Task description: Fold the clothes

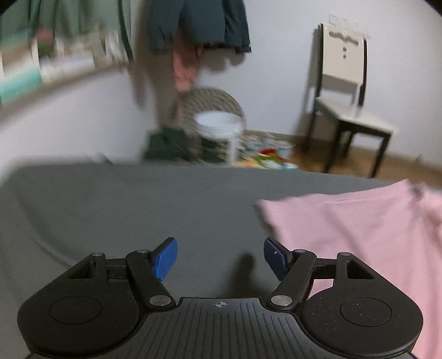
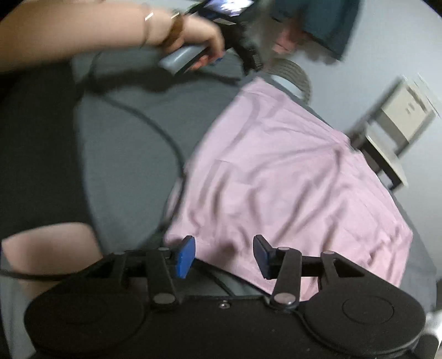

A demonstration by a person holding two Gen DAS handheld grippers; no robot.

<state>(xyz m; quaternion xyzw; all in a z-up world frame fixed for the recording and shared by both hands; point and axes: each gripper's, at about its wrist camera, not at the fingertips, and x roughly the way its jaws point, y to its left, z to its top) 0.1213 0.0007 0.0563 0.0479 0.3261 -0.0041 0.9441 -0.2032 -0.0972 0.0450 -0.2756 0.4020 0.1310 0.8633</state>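
Your right gripper (image 2: 223, 255) hangs over the near edge of the pink garment (image 2: 290, 176), its blue pads (image 2: 184, 256) spread wide with nothing between them. The left pad sits just above the garment's near left corner and the right pad over the cloth itself; whether either one touches the fabric you cannot tell from this angle.

Your left gripper (image 1: 220, 259) is spread just as wide and holds nothing. It floats over bare grey sheet (image 1: 132, 210), with the garment's left edge just beside its right pad (image 1: 275, 258).

The garment lies flat but rumpled on the grey sheet, taking up the right part of the surface and reaching close to the far edge. To its left you have a broad stretch of open sheet, crossed only by a dark cable (image 2: 154, 129) that curves toward the garment's left side.

Farther out in the right wrist view, your left hand (image 2: 204, 41) grips the other tool's handle, blurred by motion. Beyond the bed stand a white stool (image 1: 218, 127) with a wicker piece behind it, a chair (image 1: 350, 102) against the wall, and dark clothing (image 1: 199, 24) hanging above. The colourful items on the floor near the stool are too blurred to make out, and the shelf at far left is smeared too.
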